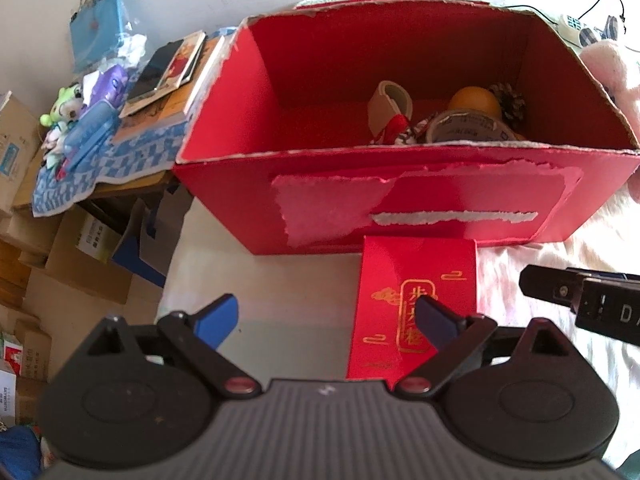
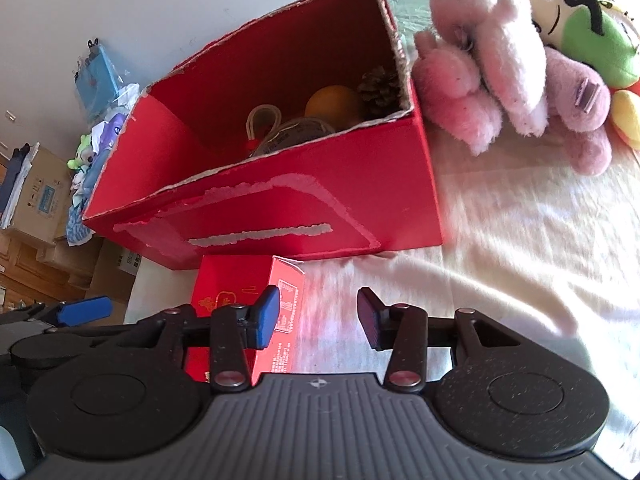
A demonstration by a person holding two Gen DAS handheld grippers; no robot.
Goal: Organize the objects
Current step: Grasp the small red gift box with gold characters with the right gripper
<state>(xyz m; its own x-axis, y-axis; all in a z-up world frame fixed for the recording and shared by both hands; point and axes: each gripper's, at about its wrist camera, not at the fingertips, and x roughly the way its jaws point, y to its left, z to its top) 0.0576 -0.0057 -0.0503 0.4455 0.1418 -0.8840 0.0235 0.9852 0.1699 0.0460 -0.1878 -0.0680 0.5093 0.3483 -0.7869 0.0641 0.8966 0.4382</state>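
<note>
Risk of a miss: the right gripper (image 2: 318, 316) is sitting with its fingers spread, and the small red box (image 2: 248, 312) is lying off to one side of the gap, not in it. If the fingers are closing here, I think they are grabbing only air or just clipping the box's edge.
Risk of a push: one blue pad (image 2: 267, 316) is sitting right at the side of the small red box. A bump could be sliding it away or tipping it over.
Risk of a bump: both grippers are hanging close together over the same small box, so they could be knocking into each other.
Risk at the big box: the big red box (image 1: 400, 208) is standing right behind the small one, touching or almost touching it. A fast lift could be catching its torn front wall.
Left gripper: the left gripper (image 1: 326, 318) is holding its fingers wide apart, with nothing between them.
Where the small box is: it is lying flat on the white cloth (image 2: 520, 248), partly under the left gripper's right-hand finger.
Inside the big box: an orange (image 1: 474, 104), a pine cone (image 1: 510, 100) and tape rolls (image 1: 468, 128) are already sitting there.
</note>
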